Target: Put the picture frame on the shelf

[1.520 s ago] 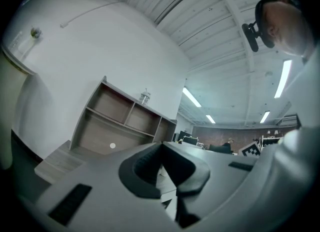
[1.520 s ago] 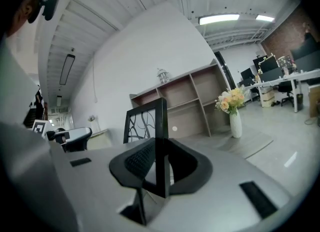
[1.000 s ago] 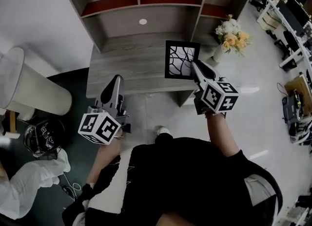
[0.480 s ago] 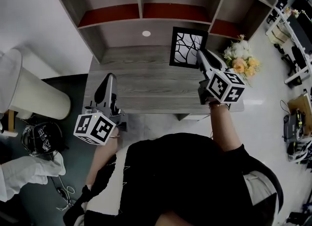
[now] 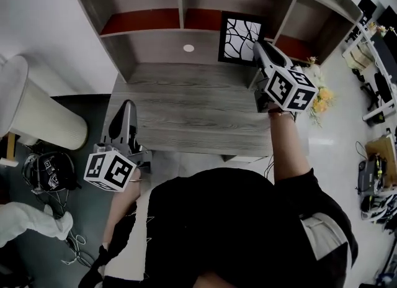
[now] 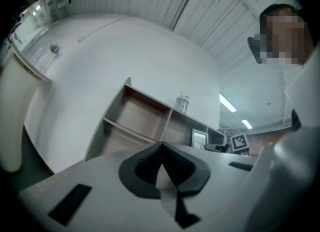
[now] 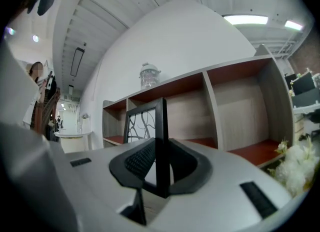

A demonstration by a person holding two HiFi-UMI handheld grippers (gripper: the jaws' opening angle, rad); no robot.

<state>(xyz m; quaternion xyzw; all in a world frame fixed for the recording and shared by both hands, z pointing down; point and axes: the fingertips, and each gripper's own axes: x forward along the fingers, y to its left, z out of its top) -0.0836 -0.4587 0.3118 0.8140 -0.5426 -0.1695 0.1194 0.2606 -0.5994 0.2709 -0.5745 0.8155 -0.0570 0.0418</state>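
The black picture frame [image 5: 240, 38] with a white branch pattern is held upright in front of the shelf unit [image 5: 149, 37], level with its red middle shelf board. My right gripper [image 5: 257, 48] is shut on the frame's right edge; in the right gripper view that edge [image 7: 161, 141] stands between the dark pads. My left gripper [image 5: 126, 110] hangs low at the desk's front left corner, jaws shut with nothing in them [image 6: 161, 160].
A grey wooden desk [image 5: 186, 110] stands under the shelf unit. A flower bouquet [image 5: 321, 94] sits at the desk's right end. A glass jar [image 7: 149, 76] stands on top of the shelf. A white cylinder [image 5: 34, 110] stands on the floor at left.
The right gripper has carried the frame up and forward, from over the desk to in front of the red shelf board. The left gripper has drifted back toward the desk's front left corner.
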